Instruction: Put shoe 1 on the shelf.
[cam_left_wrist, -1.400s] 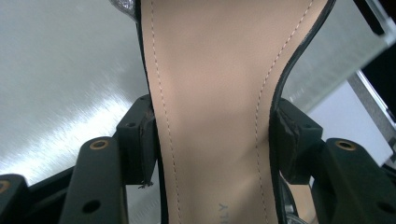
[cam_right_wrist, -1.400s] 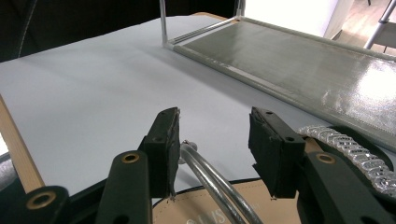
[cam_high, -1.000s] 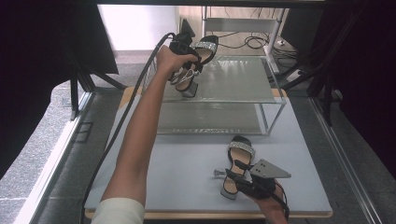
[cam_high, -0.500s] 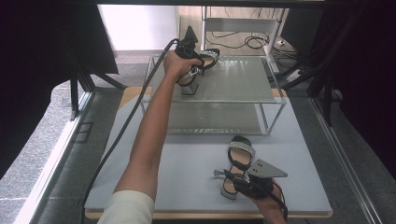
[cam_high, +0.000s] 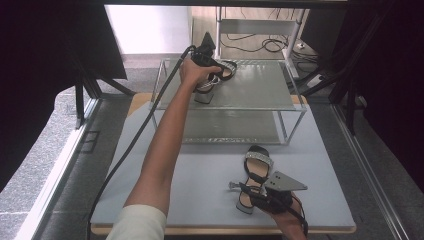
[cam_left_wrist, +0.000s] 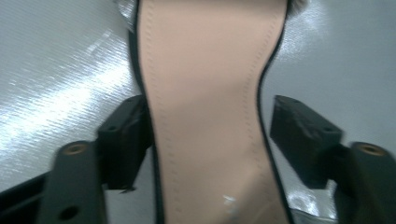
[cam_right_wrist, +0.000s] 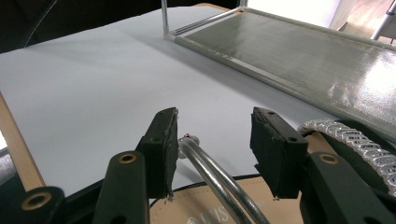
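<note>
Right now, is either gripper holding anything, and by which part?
No firm hold. The left gripper has just been opening its jaws; the shelf sandal sits between them, its right side clear. The right gripper straddles the second sandal's metal strap, unclamped.

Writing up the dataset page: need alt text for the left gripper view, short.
A heeled sandal's tan, stitched insole runs up the middle of the frame between the left claw, whose two black jaws have just been opening and now stand apart, the right one clear of the sole's edge. Under the shoe lies the shelf's shiny silver surface.
</note>
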